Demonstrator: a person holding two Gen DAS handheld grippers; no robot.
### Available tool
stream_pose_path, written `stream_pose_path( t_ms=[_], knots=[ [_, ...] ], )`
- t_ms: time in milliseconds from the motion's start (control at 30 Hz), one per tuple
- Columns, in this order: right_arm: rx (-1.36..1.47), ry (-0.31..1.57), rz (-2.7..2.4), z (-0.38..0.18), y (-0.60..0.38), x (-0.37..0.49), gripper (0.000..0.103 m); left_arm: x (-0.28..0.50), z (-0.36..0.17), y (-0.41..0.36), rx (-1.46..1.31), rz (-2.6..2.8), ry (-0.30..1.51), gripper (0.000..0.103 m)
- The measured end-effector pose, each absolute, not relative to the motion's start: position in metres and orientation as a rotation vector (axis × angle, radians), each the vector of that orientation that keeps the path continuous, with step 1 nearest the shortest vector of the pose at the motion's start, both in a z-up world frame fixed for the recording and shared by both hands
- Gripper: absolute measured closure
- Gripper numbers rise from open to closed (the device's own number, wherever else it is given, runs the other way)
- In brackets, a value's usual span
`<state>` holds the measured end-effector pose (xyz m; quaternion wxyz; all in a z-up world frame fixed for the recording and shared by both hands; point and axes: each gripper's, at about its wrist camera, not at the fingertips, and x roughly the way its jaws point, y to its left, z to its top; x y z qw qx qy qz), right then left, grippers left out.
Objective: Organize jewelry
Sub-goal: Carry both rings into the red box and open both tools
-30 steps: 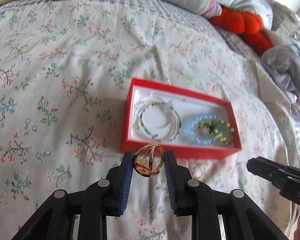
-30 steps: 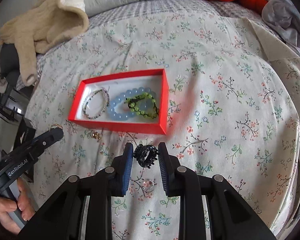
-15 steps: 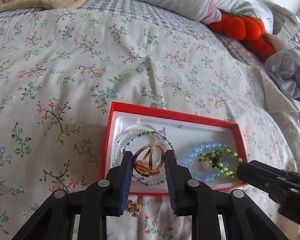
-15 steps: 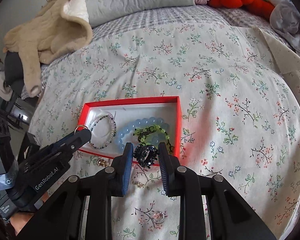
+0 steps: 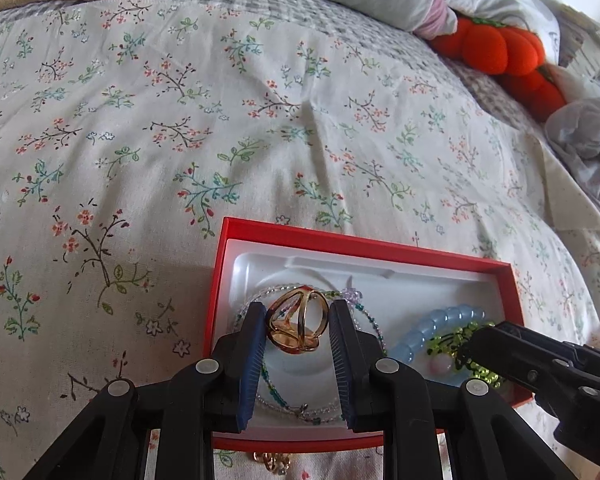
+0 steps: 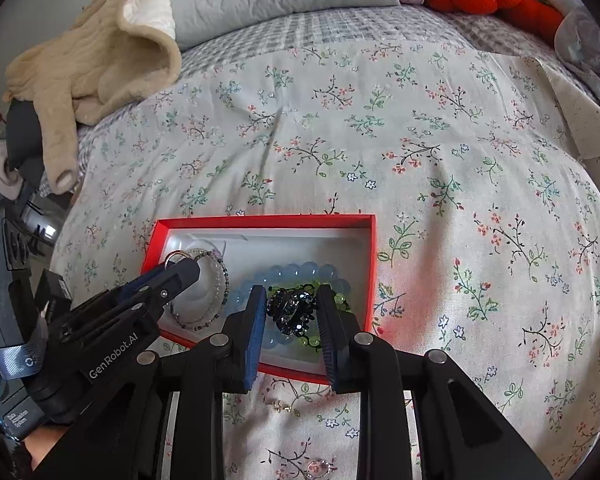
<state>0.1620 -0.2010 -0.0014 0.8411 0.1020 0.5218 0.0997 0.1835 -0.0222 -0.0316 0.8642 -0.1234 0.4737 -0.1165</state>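
Observation:
A red box (image 5: 356, 244) with a white insert lies on the floral bedspread; it also shows in the right wrist view (image 6: 260, 222). Inside lie a thin beaded bracelet (image 5: 364, 316), a light blue bead bracelet (image 5: 452, 316) and a green bead bracelet (image 5: 440, 346). My left gripper (image 5: 298, 326) is shut on a gold ring (image 5: 296, 326), held over the box's left part. My right gripper (image 6: 292, 308) is shut on a dark blue jewelled ring (image 6: 292, 308), held over the blue and green bracelets (image 6: 300, 270).
Small gold earrings (image 5: 270, 460) lie on the bedspread just in front of the box, also seen in the right wrist view (image 6: 282, 406). A clear-stone ring (image 6: 318, 468) lies nearer. A beige blanket (image 6: 88, 64), pillows and orange pumpkin cushions (image 5: 496, 48) sit at the back.
Both grippers have moved forward, from in front of the box to over it, each still holding its ring.

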Motion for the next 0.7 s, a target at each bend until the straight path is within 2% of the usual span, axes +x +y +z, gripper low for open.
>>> stream_pose_path(
  t_ms=[267, 300, 367, 500, 567, 633, 700],
  knots=[
    [0.214, 1.107, 0.203, -0.003, -0.200, 0.164, 0.076, 0.180, -0.028, -0.024, -0.255, -0.244, 0.999, 0.075],
    [0.215, 1.106, 0.203, -0.002, -0.201, 0.163, 0.076, 0.179, -0.026, -0.024, -0.250, -0.244, 0.996, 0.074],
    [0.219, 1.106, 0.203, -0.002, -0.201, 0.163, 0.075, 0.176, -0.023, -0.024, -0.238, -0.239, 0.988, 0.063],
    [0.255, 1.098, 0.208, 0.002, -0.205, 0.162, 0.075, 0.170, -0.017, -0.022, -0.215, -0.230, 0.973, 0.061],
    [0.270, 1.090, 0.213, 0.006, -0.207, 0.161, 0.072, 0.168, -0.015, -0.021, -0.211, -0.225, 0.974, 0.061],
    [0.274, 1.081, 0.215, 0.011, -0.207, 0.159, 0.064, 0.166, -0.013, -0.020, -0.206, -0.221, 0.975, 0.059],
    [0.277, 1.071, 0.221, 0.015, -0.208, 0.156, 0.063, 0.163, -0.011, -0.019, -0.199, -0.217, 0.973, 0.058]
  ],
)
